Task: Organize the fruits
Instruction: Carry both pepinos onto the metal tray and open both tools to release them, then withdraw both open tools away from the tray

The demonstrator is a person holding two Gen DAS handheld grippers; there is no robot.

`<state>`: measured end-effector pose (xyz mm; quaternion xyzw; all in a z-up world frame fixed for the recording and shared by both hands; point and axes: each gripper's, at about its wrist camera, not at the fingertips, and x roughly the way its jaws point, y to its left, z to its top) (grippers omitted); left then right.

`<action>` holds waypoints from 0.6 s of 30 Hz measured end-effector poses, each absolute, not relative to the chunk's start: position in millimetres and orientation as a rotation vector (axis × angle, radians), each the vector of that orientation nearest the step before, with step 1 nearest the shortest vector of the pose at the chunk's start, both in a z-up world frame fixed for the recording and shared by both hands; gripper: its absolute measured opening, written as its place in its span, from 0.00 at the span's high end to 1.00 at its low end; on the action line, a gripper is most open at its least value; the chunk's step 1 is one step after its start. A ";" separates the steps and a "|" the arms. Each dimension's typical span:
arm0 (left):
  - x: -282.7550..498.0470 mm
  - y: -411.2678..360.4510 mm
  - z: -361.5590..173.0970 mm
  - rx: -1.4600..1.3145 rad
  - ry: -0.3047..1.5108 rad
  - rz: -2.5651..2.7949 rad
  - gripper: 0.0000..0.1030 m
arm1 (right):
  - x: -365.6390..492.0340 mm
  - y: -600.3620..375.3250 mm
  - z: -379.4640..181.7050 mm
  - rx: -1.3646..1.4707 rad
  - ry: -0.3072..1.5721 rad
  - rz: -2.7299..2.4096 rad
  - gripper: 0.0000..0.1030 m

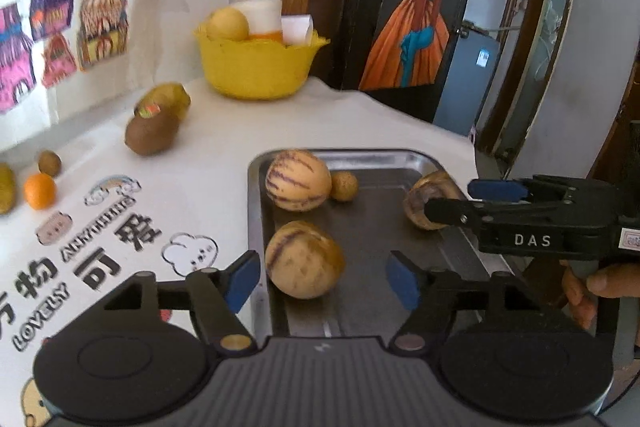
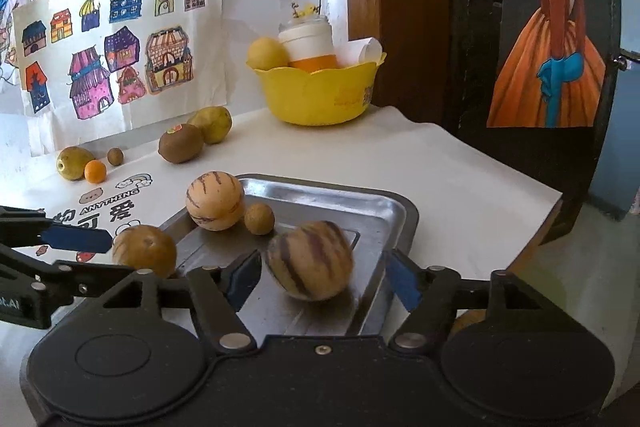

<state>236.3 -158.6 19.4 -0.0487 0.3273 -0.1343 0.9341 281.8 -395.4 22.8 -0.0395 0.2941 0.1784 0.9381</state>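
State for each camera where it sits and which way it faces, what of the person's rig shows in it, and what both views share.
Left wrist: on the left gripper, open, looking forward over the near left of the metal tray at a striped melon; the right gripper and some fingers enter from the right.
Right wrist: on the right gripper, open, facing a striped melon at the tray's right end; the left gripper enters from the left.
Shared: tray, small round brown fruit, yellow bowl, kiwi.
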 end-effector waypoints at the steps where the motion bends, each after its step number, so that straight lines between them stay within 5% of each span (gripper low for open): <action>1: 234.1 -157.3 20.4 -0.103 0.668 -0.276 0.27 | 279.5 -396.1 23.8 -0.078 0.600 0.360 0.26; 18: 175.5 -93.9 25.8 -0.245 0.654 -0.167 0.01 | 214.4 -368.5 34.7 -0.061 0.586 0.394 0.03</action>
